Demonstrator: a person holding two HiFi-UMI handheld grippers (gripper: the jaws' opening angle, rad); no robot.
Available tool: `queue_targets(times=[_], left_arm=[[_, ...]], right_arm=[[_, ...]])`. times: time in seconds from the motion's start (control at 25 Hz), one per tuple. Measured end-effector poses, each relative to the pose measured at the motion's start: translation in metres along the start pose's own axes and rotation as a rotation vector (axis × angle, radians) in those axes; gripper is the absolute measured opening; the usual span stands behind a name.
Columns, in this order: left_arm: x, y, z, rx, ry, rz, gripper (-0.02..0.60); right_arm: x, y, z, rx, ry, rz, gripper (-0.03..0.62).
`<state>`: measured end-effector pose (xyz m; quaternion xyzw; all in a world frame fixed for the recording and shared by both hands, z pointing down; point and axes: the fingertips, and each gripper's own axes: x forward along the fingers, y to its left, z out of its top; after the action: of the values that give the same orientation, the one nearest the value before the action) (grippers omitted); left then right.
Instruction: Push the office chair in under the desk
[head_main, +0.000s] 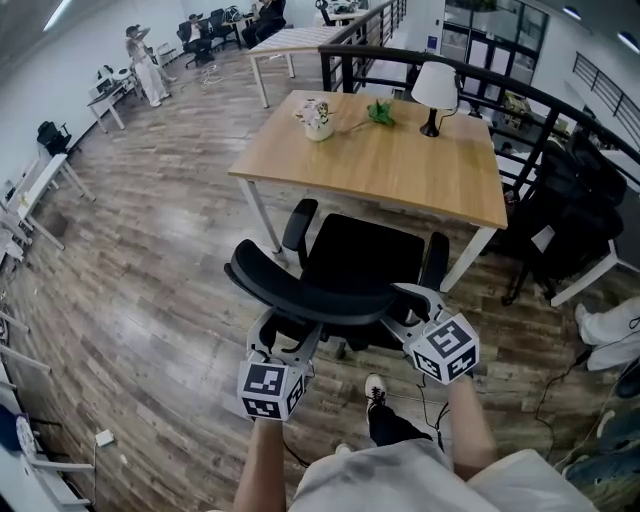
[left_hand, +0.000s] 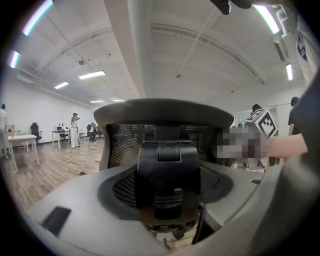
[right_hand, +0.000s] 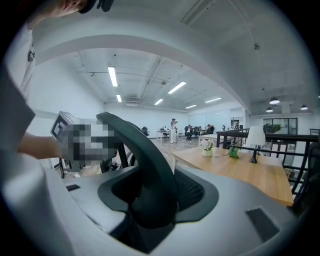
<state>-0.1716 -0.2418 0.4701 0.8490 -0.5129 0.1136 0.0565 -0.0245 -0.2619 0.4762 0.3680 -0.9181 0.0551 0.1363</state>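
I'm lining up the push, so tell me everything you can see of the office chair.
The office chair is black, with a curved mesh backrest, a padded seat and two armrests. It stands upright on the wood floor, facing the desk. Its seat front is close to the desk's near edge, but most of the seat is not yet under it. The left gripper and right gripper clamp the backrest from behind.

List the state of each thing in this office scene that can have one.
office chair, upright, not yet pushed in
left gripper, shut on the chair's backrest
right gripper, shut on the chair's backrest
desk, standing level
lamp, upright on the desk
flower pot, upright on the desk
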Motion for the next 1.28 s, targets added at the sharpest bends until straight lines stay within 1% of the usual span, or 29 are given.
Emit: queue_targets(times=[0.32, 0.92, 1.28], left_arm=[[0.049, 0.008, 0.013, -0.001, 0.013, -0.001, 0.344], [0.115, 0.025, 0.036, -0.012, 0.009, 0.03, 0.344], [0.151, 0.027, 0.043, -0.017, -0.043, 0.036, 0.345]], right_arm=[[0.02, -0.046, 0.008, -0.001, -0.002, -0.006, 0.225], [0.055, -0.11, 0.023, 0.008, -0.019, 0.061, 0.227], [0.071, -0.148, 0.023, 0.01, -0.037, 0.1, 0.225]])
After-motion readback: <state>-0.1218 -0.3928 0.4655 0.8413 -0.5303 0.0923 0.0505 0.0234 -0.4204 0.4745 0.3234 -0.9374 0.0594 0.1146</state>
